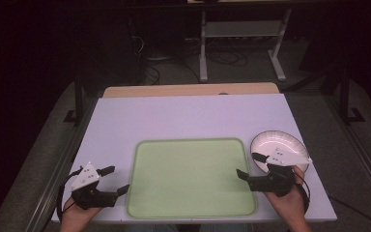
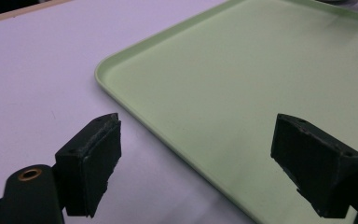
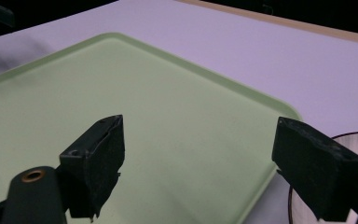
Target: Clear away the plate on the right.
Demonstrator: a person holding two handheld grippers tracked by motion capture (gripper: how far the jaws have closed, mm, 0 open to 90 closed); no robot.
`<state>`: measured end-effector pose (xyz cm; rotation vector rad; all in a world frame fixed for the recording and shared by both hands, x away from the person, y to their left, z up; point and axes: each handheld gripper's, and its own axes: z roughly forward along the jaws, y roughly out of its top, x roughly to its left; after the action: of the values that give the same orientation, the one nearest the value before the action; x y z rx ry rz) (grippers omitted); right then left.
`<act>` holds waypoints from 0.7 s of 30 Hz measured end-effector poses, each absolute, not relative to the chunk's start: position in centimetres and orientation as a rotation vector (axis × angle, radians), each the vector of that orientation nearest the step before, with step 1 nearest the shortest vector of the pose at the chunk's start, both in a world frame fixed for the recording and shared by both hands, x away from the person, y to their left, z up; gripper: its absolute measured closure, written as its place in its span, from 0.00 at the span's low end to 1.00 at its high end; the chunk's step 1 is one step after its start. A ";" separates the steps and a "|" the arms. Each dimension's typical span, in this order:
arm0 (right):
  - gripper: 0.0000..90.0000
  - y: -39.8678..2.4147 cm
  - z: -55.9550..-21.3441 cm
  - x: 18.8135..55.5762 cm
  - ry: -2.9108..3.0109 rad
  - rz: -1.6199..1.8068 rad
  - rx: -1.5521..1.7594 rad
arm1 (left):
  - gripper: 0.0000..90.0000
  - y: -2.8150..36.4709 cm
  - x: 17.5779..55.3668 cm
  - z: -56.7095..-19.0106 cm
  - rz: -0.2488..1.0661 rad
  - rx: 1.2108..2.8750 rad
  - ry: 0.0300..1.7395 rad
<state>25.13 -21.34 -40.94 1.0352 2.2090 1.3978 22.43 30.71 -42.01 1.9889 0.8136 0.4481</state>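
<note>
Pale green tray [image 1: 192,179] lies flat at the near middle of the white table [image 1: 188,116], nothing on it. White plate [image 1: 278,145] with a dark rim sits just beside the tray's right edge. Left gripper [image 1: 116,180] hovers at the tray's left edge, jaws spread wide, holding nothing. Right gripper [image 1: 249,166] hangs between tray and plate, jaws likewise apart and empty. A hand [image 1: 290,203] grips it from below.

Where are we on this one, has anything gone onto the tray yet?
Nothing looks done: the green tray lies bare. Nothing is in hand; the left gripper and right gripper are both open and empty, either side of the tray. The white plate sits on the table, beside the tray, untouched.
</note>
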 end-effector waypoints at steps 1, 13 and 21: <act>0.18 -21.3 -40.9 25.1 2.214 1.398 1.037 | 0.18 30.7 22.4 -42.0 0.449 1.989 0.814; 0.18 -22.7 -40.5 24.9 2.257 1.354 1.076 | 0.18 30.8 22.4 -42.1 0.450 1.987 0.820; 0.18 -23.9 -40.3 24.7 2.262 1.352 1.116 | 0.18 30.9 22.5 -42.0 0.454 1.984 0.820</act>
<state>24.75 -23.87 -40.28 1.1159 2.2620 1.3522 22.45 30.88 -42.03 1.9836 0.8196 0.4536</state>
